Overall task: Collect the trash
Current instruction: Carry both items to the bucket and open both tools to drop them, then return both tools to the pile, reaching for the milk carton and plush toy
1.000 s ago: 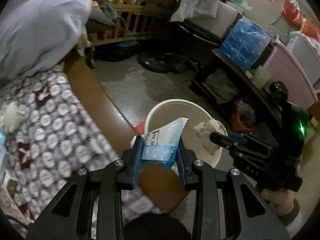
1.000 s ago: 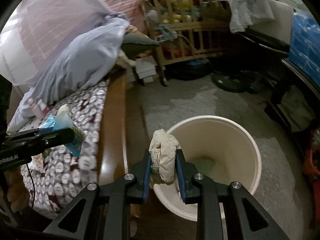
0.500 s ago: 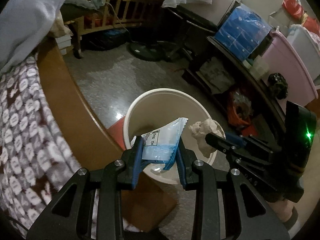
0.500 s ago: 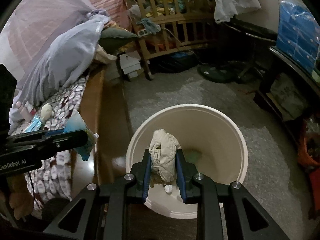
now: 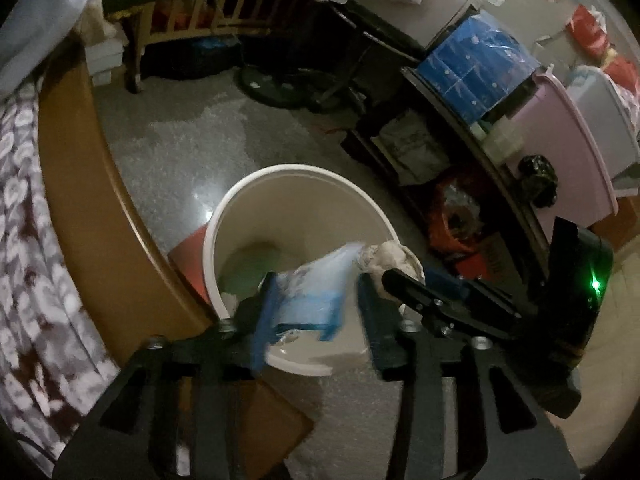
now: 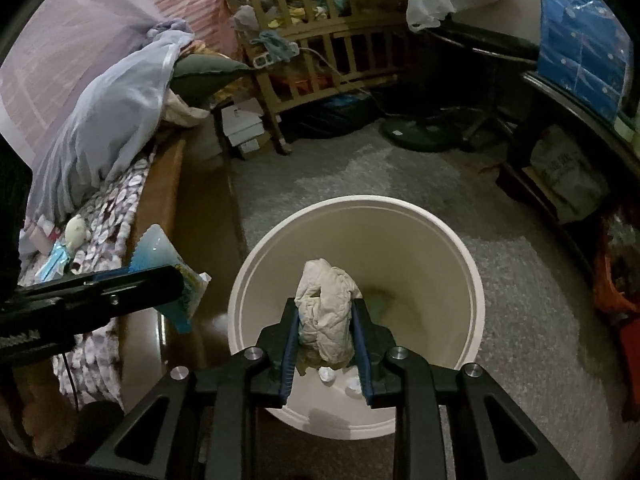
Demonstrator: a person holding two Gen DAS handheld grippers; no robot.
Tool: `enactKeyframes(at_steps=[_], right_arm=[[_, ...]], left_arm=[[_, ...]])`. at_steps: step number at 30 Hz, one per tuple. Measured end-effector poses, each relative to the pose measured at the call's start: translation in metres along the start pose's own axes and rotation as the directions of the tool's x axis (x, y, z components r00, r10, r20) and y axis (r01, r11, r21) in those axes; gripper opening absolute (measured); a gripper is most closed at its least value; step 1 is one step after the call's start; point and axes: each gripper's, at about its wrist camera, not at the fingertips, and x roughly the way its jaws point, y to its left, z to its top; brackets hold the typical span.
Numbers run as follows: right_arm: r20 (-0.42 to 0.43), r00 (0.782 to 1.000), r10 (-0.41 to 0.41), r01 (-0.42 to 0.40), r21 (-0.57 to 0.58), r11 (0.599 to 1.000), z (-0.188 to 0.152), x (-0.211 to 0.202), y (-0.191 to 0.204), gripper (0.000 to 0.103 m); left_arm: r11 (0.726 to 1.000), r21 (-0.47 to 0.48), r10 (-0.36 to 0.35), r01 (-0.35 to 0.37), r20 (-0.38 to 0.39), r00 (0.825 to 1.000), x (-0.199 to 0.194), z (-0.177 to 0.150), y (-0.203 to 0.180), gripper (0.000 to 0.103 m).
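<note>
Trouble here is mostly a matter of where each piece falls. The right hand-held gripper [image 6: 326,334] is clamped on a crumpled tissue [image 6: 326,312] and hangs over the near part of the white bin [image 6: 460,248], which stands on the floor beside the wooden edge of the bed [image 6: 158,196]. A few small scraps and a green patch already lie on the bin's bottom.

The left hand-held gripper [image 5: 316,312] looks parted: its right finger stands clear of the blue plastic wrapper [image 5: 316,300], which lies against the left finger and is blurred, so I cannot tell whether it is pinched at all or already slipping out. From the right wrist view the wrapper [image 6: 160,264] sits over the bed edge side of the bin, near the rim rather than plainly over the opening.

That is the likeliest failure: a light, flat wrapper released there could flutter or catch the rim and land on the floor between bin and bed. The tissue could snag on a finger pad and cling when the jaws open. The two grippers are also close together over the bin, so a sideways move could knock one against the other.
</note>
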Motion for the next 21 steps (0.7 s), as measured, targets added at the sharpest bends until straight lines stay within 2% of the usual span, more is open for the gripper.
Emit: enactKeyframes(at_steps=[1, 6, 13, 16, 21], right_arm=[[0.006, 1.0, -0.002, 0.002, 0.002, 1.0, 0.0, 0.0, 0.0, 0.039], [-0.001, 1.0, 0.006, -0.006, 0.013, 1.0, -0.001, 0.001, 0.0, 0.041], [-0.008, 0.999, 0.032, -0.032, -0.009, 0.999, 0.0, -0.002, 0.016, 0.041], [-0.008, 0.998, 0.055, -0.056, -0.027, 0.998, 0.0, -0.002, 0.029, 0.042], [-0.031, 0.994, 0.104, -0.107, -0.087, 0.99, 0.001, 0.005, 0.071, 0.042]], left_arm=[[1.0, -0.006, -0.002, 0.002, 0.006, 1.0, -0.002, 0.0, 0.001, 0.054], [1.0, -0.016, 0.006, -0.006, 0.019, 1.0, -0.016, -0.004, 0.007, 0.055], [0.994, 0.0, 0.11, -0.11, 0.056, 0.992, -0.045, -0.014, 0.017, 0.055], [0.985, -0.011, 0.175, -0.174, 0.077, 0.982, -0.063, -0.021, 0.03, 0.055], [0.955, -0.056, 0.296, -0.292, 0.105, 0.949, -0.097, -0.034, 0.063, 0.055]])
